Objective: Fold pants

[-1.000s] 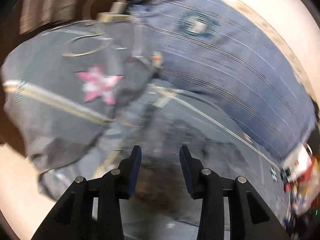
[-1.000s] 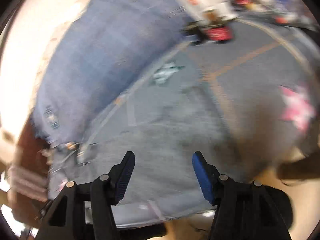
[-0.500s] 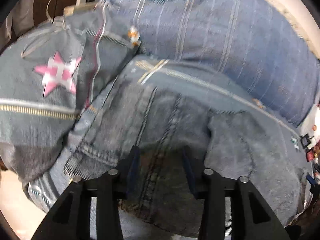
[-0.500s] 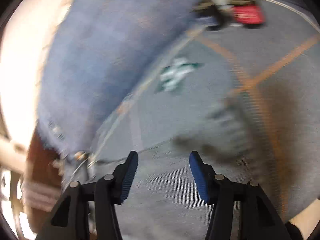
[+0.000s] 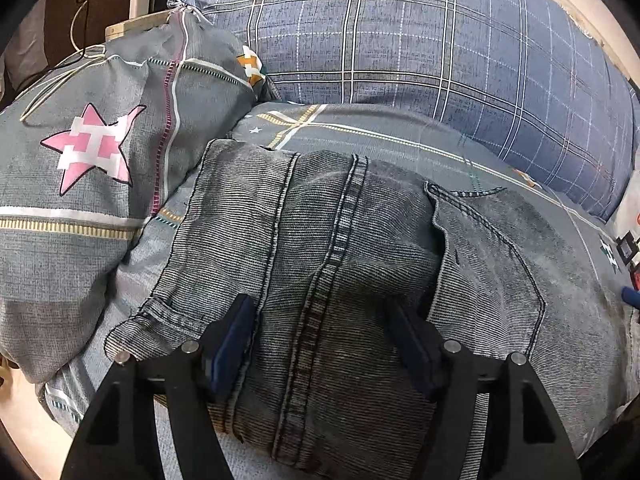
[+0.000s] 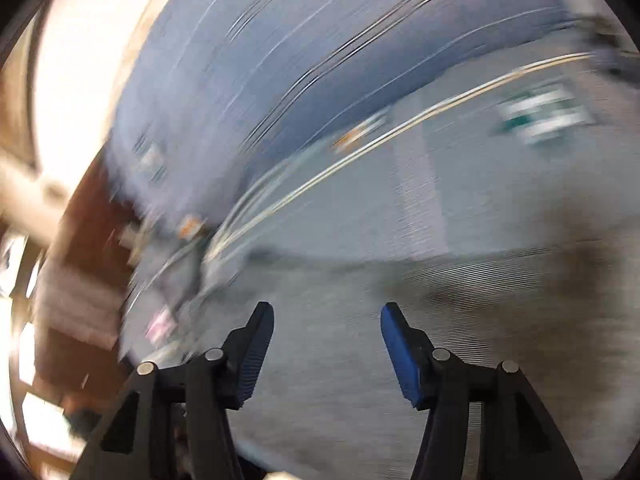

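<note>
Grey-blue denim pants [image 5: 328,248] lie folded in a thick bundle on a grey patterned bedsheet [image 5: 392,136]. In the left wrist view my left gripper [image 5: 320,320] is open, its two blue pads straddling the near part of the bundle, low over the denim. In the right wrist view, which is heavily blurred, my right gripper [image 6: 326,320] is open and empty above grey denim [image 6: 400,344], with the sheet [image 6: 460,184] beyond it.
A grey pillow with a pink star [image 5: 92,152] lies left of the pants. A blue plaid quilt [image 5: 420,40] is bunched behind them. A white charger and cable [image 5: 138,2] sit at the far left on dark wood. Small objects [image 5: 630,248] sit at the right edge.
My left gripper has dropped closer to the pants and opened wider around the bundle. My right gripper has swung left across the bed and stays open.
</note>
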A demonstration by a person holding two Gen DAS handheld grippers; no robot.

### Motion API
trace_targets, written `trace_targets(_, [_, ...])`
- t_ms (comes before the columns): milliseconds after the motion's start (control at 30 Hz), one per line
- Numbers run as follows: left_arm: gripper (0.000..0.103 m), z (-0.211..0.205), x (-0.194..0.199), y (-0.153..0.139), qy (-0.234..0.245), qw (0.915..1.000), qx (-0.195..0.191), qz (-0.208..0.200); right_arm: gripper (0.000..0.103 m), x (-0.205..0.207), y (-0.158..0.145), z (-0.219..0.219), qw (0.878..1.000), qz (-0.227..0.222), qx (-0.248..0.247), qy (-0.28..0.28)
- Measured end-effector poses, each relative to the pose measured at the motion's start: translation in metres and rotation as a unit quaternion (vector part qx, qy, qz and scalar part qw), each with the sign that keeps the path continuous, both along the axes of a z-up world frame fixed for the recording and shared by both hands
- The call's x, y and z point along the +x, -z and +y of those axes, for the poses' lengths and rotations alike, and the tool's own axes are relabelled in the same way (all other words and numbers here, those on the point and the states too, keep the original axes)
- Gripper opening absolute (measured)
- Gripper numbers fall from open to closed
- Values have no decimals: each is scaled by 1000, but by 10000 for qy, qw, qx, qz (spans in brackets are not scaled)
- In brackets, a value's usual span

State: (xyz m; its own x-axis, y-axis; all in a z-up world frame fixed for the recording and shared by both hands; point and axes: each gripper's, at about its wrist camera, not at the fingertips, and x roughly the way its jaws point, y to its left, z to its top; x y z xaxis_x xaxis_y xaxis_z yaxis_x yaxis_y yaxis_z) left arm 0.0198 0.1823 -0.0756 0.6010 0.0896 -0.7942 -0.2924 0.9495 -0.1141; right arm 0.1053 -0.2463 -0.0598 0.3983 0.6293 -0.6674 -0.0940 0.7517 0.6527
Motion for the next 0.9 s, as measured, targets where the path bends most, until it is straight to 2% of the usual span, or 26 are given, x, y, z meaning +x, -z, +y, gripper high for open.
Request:
trace_targets(33, [70,0,-1,0,5,10000,0,-1,59,1,6,11,9999,-8,-47,-141])
trace_targets(100, [70,1,0,-4,9,10000,6,-13,59,21,30,24,9988,132,-465,-83])
trace_targets(133, [70,1,0,-3,18,10000,13,-16,53,31,47,19,9973,386,-612,127])
trace_targets(167, [70,2,0,-2,22,10000,11,-21,53,35,54,7,9974,543,-235,415])
trace_targets(200, [70,2,1,-1,16,10000,6,-32,54,34,47,1,9971,512,-104,546])
trace_targets(267, [71,1,1,-1,-3,10000,38,-26,57,26,24,12,9992,87,-240,296])
trace_targets(333, [72,1,2,-1,-15,10000,40,-31,61,18,17,22,9998,-80,-165,98])
trace_targets(400, [72,3,4,0,-9,10000,-3,-42,64,18,31,17,9990,-47,-443,99])
trace_targets(433, [72,3,4,0,-7,10000,-10,-46,59,25,40,20,9977,121,-627,224])
trace_targets(467, [72,4,3,0,3,10000,-21,-56,59,28,51,3,9980,316,-336,434])
trace_targets(500, [72,4,3,1,-1,10000,-17,-70,59,26,46,-8,9980,301,-48,554])
trace_targets(533, [72,4,4,1,-8,10000,5,-68,59,23,35,-12,9979,236,-58,595])
trace_targets(600, [73,1,5,1,-25,9999,93,-57,59,6,8,-21,9984,-243,-69,509])
trace_targets(667, [74,0,4,2,-38,9999,150,-56,60,-9,0,-41,9978,-323,88,568])
trace_targets(733, [74,-1,4,2,-44,9998,184,-71,62,-10,10,-60,9961,-184,-2,863])
trace_targets(767, [75,-2,4,2,-49,9997,213,-72,61,-8,22,-83,9929,-24,-209,1174])
trace_targets(800, [75,-2,4,2,-50,9997,237,-72,54,-8,32,-103,9894,110,-351,1406])
trace_targets(833, [75,-3,4,2,-45,9996,282,-78,53,-7,43,-129,9878,72,371,1511])
trace_targets(867, [75,-3,4,2,-41,9995,304,-88,54,-8,46,-141,9844,171,690,1609])
trace_targets(900, [76,-3,3,2,-46,9994,316,-97,55,-13,37,-146,9837,149,710,1644])
